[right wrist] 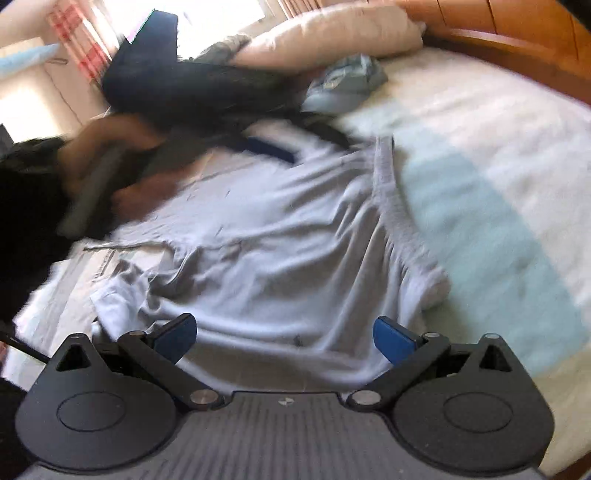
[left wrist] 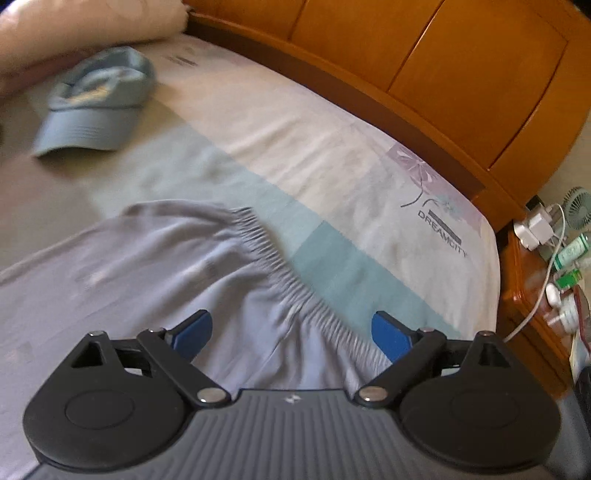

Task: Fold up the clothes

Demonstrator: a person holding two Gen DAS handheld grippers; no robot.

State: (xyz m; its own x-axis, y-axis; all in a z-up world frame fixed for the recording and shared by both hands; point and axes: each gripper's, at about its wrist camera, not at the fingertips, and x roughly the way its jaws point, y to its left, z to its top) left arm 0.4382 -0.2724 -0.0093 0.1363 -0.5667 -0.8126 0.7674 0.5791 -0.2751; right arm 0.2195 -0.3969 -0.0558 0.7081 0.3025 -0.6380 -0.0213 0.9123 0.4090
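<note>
The pale lilac shorts (right wrist: pixel 280 229) lay spread and creased on the bed (left wrist: pixel 332 155), their elastic waistband (left wrist: pixel 295 273) toward the wooden headboard (left wrist: pixel 424 62). The left gripper (left wrist: pixel 291 332) hovered over that waistband, jaws spread and empty; the right gripper (right wrist: pixel 284 338) hung over the opposite end, jaws likewise spread. Any fold would go best with the creases smoothed and edges matched. Beyond the shorts sat a blue cap (left wrist: pixel 96 99), a pillow (right wrist: pixel 332 29) and a cluttered nightstand (left wrist: pixel 546 280).
</note>
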